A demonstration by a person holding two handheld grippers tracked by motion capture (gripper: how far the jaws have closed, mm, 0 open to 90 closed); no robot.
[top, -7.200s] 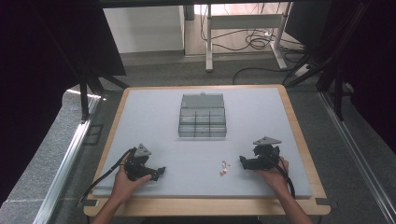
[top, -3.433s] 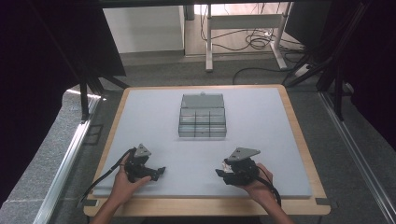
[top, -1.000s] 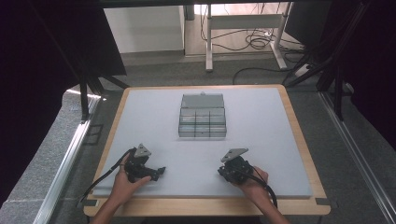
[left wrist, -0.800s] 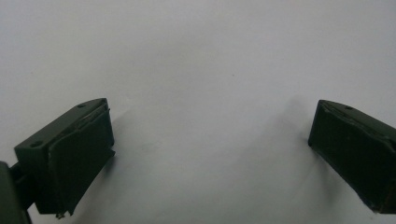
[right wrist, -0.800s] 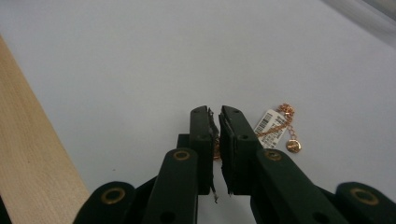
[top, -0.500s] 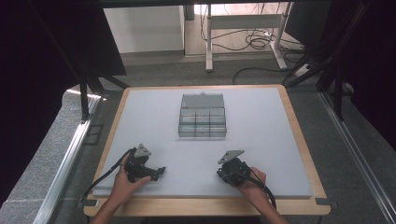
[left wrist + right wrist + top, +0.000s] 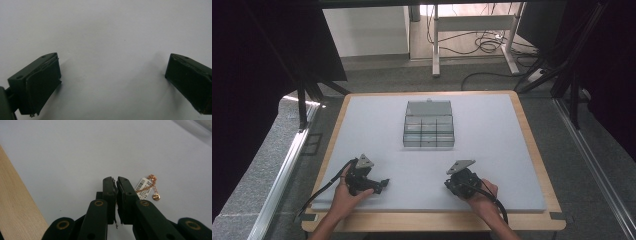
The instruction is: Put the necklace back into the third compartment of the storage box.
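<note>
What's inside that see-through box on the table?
The clear box has its lid open and is split into small compartments. From the high view they look empty, showing just dividers and grey mat beneath. Something tiny could be in there; it is too far away to tell.

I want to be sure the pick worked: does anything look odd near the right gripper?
Yes. The right gripper has its jaws shut, but the chain with its tag lies on the mat beside them, apparently not gripped.

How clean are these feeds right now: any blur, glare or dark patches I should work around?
High view: even light on the white mat, dark surroundings, compartment box soft. Left gripper view: left claw blurred, faint shadows beside its jaws. Right gripper view: right claw and the tagged gold chain fairly sharp, far corner defocused.
</note>
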